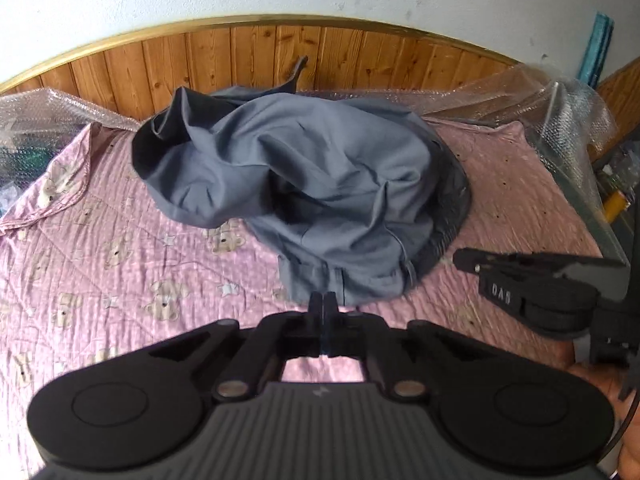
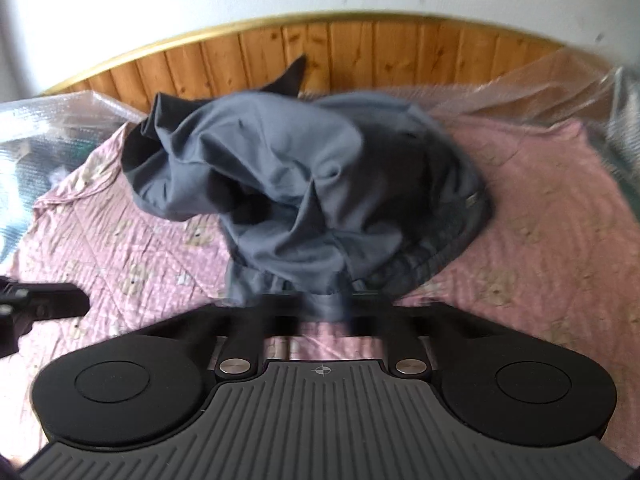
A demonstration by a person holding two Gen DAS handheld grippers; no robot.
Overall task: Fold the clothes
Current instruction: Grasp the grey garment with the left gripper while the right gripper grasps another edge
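Left wrist view: a crumpled grey cotton garment with a darker ribbed waistband lies heaped on a pink quilted bedspread printed with small bears and stars. The heap sits toward the far side of the bedspread, close to a wooden plank headboard with a gold rim, and one dark strip of the garment stands up against those planks. Clear bubble wrap lies along the bedspread's far and side edges. The left hand-held gripper has its two black fingers pressed together with nothing between them, its tips just short of the garment's near hem. The right hand-held gripper comes in from the side, its tip near the garment's waistband edge; whether it grips anything cannot be told here.

Right wrist view: the picture is blurred. The same grey garment fills the middle of the bedspread, below the headboard. The right hand-held gripper meets the garment's near hem, where a fold of cloth hangs over the fingers; their spread cannot be made out. The left hand-held gripper shows at the side, apart from the garment.
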